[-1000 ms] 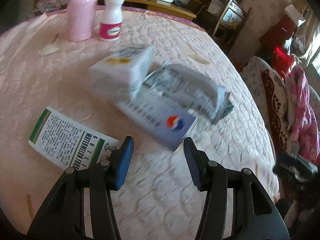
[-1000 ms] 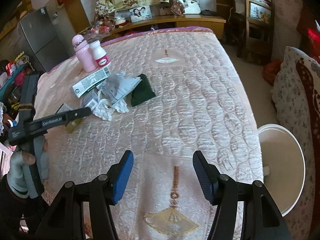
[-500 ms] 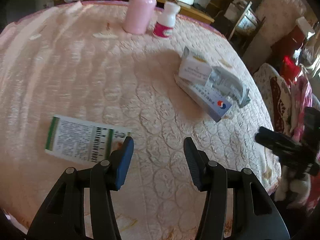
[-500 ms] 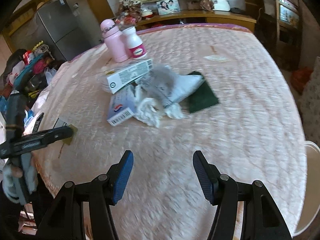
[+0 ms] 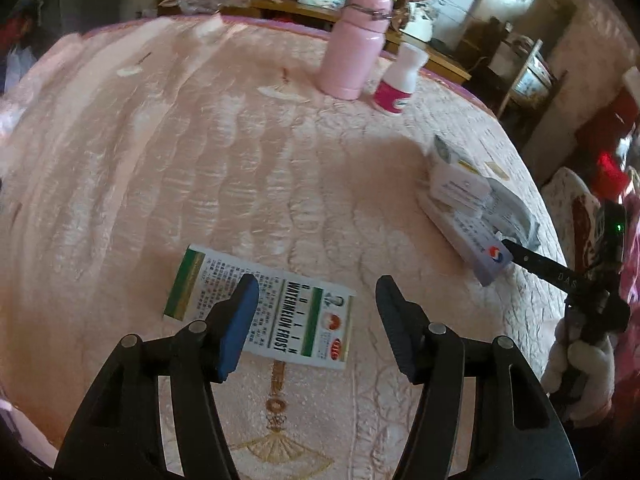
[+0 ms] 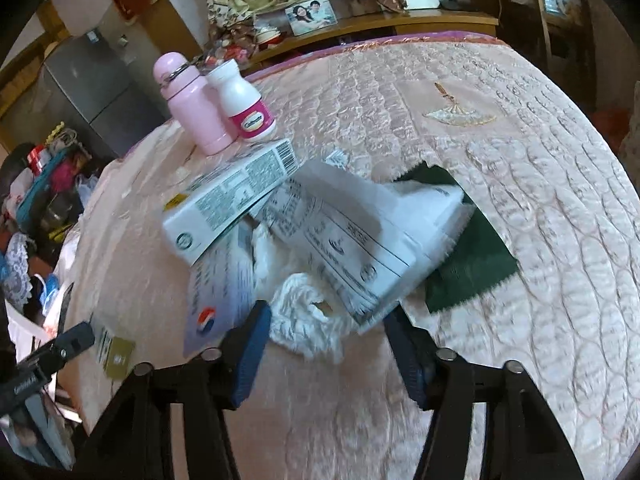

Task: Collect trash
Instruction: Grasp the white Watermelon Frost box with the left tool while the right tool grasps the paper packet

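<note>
A flat white and green carton [image 5: 264,304] marked "Watermelon Frost" lies on the pink quilted table. My left gripper [image 5: 316,304] is open just above it, one pad over its middle. In the right wrist view a heap of trash sits together: a white box [image 6: 228,196], a printed white bag [image 6: 360,236], crumpled white tissue [image 6: 308,316], a flat blue-logo box [image 6: 220,292] and a dark green packet [image 6: 468,260]. My right gripper [image 6: 324,316] is open at the near edge of the heap, by the tissue. The heap also shows in the left wrist view [image 5: 468,208].
A pink flask [image 6: 192,108] and a white bottle with a pink label [image 6: 244,104] stand at the table's far side, behind the heap. The table edge [image 5: 532,320] drops off to the right. A shelf with a framed photo [image 6: 312,12] stands behind.
My left gripper has drawn back from the heap to the flat carton. My right gripper has closed in on the heap from across the table.
</note>
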A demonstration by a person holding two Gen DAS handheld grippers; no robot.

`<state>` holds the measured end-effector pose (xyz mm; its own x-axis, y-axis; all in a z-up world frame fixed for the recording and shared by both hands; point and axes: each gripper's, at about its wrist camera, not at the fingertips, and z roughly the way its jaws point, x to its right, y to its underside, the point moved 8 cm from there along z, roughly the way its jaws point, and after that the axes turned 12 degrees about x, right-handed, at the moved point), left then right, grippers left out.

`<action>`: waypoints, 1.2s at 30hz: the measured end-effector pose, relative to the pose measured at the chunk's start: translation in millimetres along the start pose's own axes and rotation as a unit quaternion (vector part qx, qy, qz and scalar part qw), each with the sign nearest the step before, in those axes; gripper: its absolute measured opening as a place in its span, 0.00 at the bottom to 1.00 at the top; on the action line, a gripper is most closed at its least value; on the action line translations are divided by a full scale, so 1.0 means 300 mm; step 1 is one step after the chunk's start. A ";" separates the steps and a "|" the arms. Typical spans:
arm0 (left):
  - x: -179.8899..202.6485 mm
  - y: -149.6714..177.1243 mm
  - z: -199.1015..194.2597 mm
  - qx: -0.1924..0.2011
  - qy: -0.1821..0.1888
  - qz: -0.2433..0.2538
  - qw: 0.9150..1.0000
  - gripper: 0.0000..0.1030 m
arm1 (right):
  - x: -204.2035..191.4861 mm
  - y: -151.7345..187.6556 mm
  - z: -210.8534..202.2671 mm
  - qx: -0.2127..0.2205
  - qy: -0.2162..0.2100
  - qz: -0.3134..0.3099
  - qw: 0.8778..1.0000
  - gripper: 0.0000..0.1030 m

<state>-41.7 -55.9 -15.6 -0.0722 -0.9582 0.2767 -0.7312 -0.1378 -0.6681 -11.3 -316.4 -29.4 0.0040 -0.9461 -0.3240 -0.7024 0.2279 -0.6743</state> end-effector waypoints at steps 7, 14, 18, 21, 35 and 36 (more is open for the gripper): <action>-0.024 -0.014 -0.028 0.013 0.008 -0.026 1.000 0.58 | -0.039 -0.011 0.039 -0.006 -0.012 -0.033 0.999 0.22; -0.144 0.032 -0.136 0.009 -0.039 -0.007 0.999 0.58 | -0.039 0.051 -0.092 -0.012 -0.026 -0.067 0.997 0.16; -0.242 0.094 -0.138 -0.021 -0.087 0.001 0.996 0.58 | -0.032 0.079 -0.153 -0.018 -0.036 -0.069 0.997 0.15; -0.270 0.104 -0.089 -0.037 -0.085 -0.023 0.995 0.58 | -0.036 0.118 -0.206 -0.027 -0.050 -0.067 0.996 0.15; -0.134 -0.118 0.097 -0.002 0.049 -0.124 0.991 0.58 | 0.038 0.082 -0.139 -0.014 -0.029 0.016 0.999 0.48; -0.123 -0.129 0.084 0.003 0.057 -0.128 0.990 0.61 | 0.038 0.071 -0.117 -0.013 -0.030 0.026 0.999 0.48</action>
<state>6.2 -21.5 -17.4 0.0382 -0.8575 0.5130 -0.7309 -0.3740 -0.5709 -51.1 -330.4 -24.2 0.0097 -0.9175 -0.3977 -0.7210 0.2692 -0.6386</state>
